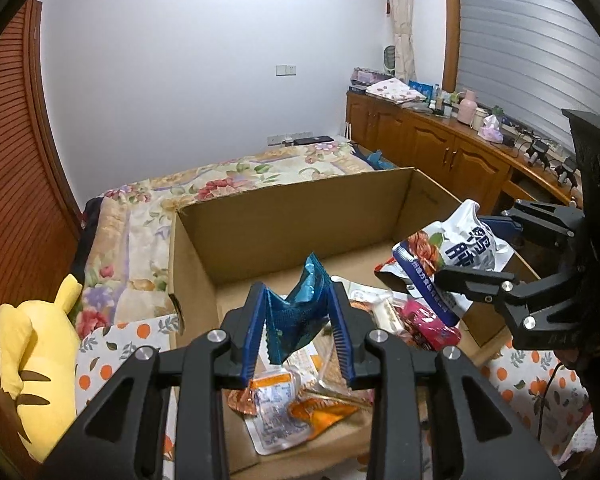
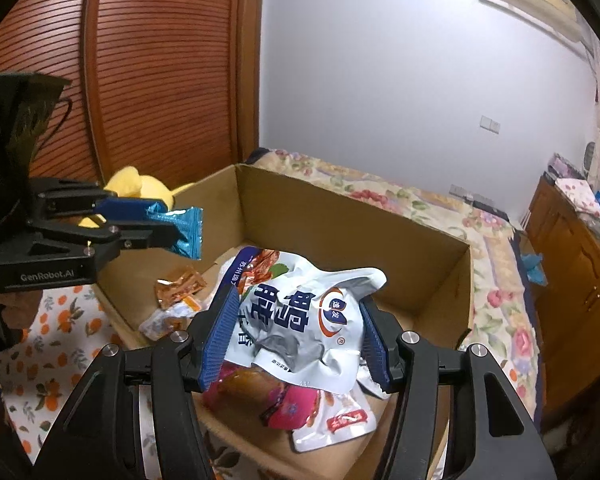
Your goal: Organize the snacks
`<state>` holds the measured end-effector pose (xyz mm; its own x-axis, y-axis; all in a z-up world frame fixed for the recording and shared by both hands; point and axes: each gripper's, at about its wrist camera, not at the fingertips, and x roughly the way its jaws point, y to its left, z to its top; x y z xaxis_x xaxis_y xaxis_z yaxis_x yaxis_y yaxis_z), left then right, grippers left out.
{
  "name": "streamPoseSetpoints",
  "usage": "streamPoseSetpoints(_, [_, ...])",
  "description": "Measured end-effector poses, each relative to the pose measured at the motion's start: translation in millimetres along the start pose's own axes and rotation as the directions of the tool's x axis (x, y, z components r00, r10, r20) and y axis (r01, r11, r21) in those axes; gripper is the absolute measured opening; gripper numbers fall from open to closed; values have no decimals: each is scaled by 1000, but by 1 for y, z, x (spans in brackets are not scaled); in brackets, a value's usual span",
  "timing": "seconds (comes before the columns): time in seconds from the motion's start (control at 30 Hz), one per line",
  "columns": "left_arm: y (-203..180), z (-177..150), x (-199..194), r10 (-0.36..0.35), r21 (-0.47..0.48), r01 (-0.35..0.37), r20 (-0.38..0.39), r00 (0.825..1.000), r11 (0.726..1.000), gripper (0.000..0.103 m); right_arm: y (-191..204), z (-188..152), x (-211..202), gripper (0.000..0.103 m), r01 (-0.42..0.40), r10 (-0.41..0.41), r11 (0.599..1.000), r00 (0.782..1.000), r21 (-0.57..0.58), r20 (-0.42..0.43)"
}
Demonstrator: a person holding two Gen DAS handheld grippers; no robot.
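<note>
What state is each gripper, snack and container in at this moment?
Left gripper: jaws shut on blue snack packet, held above the box.
Right gripper: jaws shut on white snack bag, held over the box.
Blue snack packet: crumpled, lifted.
White snack bag: crumpled, lifted.
Cardboard box: open-topped, snacks piled at its near end.
Orange snack packets: lying loose on box floor.

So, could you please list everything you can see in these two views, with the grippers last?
blue packet: one, shiny blue, held above the box
white bag: one, white with blue print, held over the box
cardboard box: one, brown, open, on the bed
loose snack packets: several, orange, pink, white, on the box floor
plush toy: one, yellow, left of the box
left gripper: shut on blue packet
right gripper: shut on white bag
</note>
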<state>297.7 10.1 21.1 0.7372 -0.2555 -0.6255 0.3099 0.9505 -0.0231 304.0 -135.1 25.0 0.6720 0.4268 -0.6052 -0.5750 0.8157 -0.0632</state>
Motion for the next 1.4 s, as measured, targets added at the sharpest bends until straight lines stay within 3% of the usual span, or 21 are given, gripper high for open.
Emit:
streamPoseSetpoints(0.27, [7,6,14,5,-30,-5,-22,1000,1000,39,-1,4,13,59,23,-23,1000,999,-4,-30])
streamPoseSetpoints(0.47, [14,5,13,22,-48,-23,-16,1000,999,52,2,16,23,59,32,-34,999,997,-36,-74])
streamPoseSetpoints(0.8, [23,0,10,15,-67,-16,-11,1000,998,54,3,35,52,60,47,-56,997,982,-53,-180])
streamPoseSetpoints(0.87, [23,-1,10,14,-67,-15,-11,1000,998,54,1,35,54,66,56,-65,997,979,-53,-194])
streamPoseSetpoints(1.17, [16,-5,3,33,-49,-32,1,999,998,61,-6,31,47,72,82,-82,997,981,-5,-176])
streamPoseSetpoints(1.23, [14,-5,1,30,-45,-29,9,1000,999,69,-6,28,42,74,82,-78,997,984,16,-161])
streamPoseSetpoints(1.4, [9,-8,-4,44,-46,-43,28,999,998,76,-8,23,27,81,95,-88,993,990,64,-114])
